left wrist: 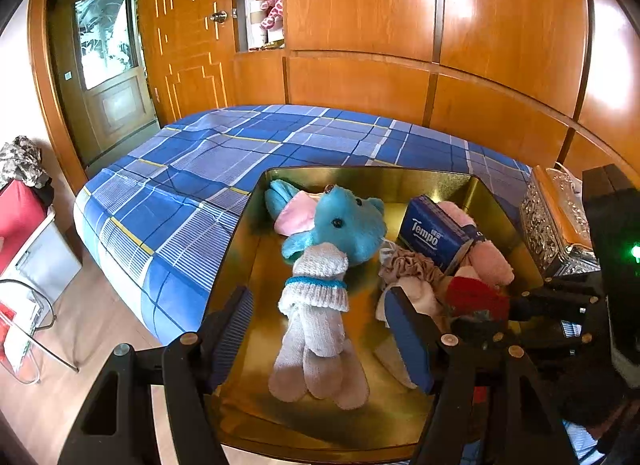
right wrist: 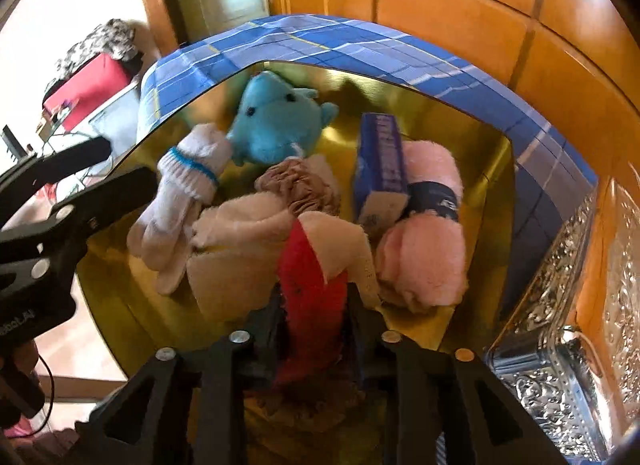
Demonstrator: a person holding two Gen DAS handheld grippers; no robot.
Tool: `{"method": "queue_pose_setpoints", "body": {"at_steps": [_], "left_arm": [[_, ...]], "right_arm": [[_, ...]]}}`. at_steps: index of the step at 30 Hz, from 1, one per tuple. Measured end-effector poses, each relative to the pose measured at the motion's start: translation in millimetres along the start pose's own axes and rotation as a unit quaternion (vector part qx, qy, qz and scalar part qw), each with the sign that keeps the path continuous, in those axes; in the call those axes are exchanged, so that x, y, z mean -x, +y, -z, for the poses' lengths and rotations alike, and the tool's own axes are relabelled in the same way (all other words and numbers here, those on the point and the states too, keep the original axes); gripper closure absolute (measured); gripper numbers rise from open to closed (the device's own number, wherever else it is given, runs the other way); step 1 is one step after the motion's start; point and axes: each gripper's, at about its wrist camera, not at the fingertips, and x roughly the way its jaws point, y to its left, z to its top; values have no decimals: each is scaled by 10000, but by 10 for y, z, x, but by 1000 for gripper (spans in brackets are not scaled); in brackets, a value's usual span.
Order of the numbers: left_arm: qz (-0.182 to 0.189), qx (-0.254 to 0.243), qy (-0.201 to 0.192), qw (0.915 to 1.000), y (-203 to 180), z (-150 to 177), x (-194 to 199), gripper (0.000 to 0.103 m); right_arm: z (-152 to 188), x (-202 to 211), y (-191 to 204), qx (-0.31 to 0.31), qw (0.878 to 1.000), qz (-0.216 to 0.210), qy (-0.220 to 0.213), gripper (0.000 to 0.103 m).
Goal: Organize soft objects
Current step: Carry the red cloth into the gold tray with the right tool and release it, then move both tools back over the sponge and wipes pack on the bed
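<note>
Over the gold tin (right wrist: 496, 201) on the plaid bed (left wrist: 224, 161), the right gripper (right wrist: 312, 305) clamps a red cloth (right wrist: 310, 265), apparently lowering it among rolled towels. The left gripper (left wrist: 320, 329) hangs with fingers apart above the white socks (left wrist: 316, 313); beyond lie the blue plush elephant (left wrist: 344, 225) and Tempo tissue pack (left wrist: 434, 237).

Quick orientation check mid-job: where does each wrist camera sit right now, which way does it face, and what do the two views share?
Left wrist: sits above the near edge of the gold tray, faces the bed and wardrobe; its open left gripper straddles the white socks; the right gripper enters from the right.
Right wrist: sits over the tray's near right side, angled down; the right gripper is shut on the red cloth; the left gripper shows at left.
Shared: tray, blue plush elephant, socks, Tempo tissue pack, pink towel roll.
</note>
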Motion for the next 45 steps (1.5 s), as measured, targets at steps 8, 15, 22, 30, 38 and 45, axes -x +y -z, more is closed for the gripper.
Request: {"method": "queue_pose_setpoints", "body": {"at_steps": [8,15,22,30,38,45], "left_arm": [[-100,-89,-215,9997,-56,-12,98,25],[-32,-148,-242,9996,-108,-12,129,25],[13,-223,-323,9992,-187,-4,183,20],[32,-354,-384,9986,-265,17,223,19],[214,-529,-455,9973,-367,33,288,19],[492,-762,-424,9950,-530,68,318,19]], "right_arm": [[74,153,66,104,9997,203,-107,49],[90,449,-66,-219,9977,291,-575,44],[111,760,-123,-285,9928,515,-1044,44],[174,1054,-214,-266,9859,849,-1421,44],[417,1488,-630,-570,9732,1271,-1832,44],[779,1831,-1250,-1317,9543,1804,-1983,44]]}}
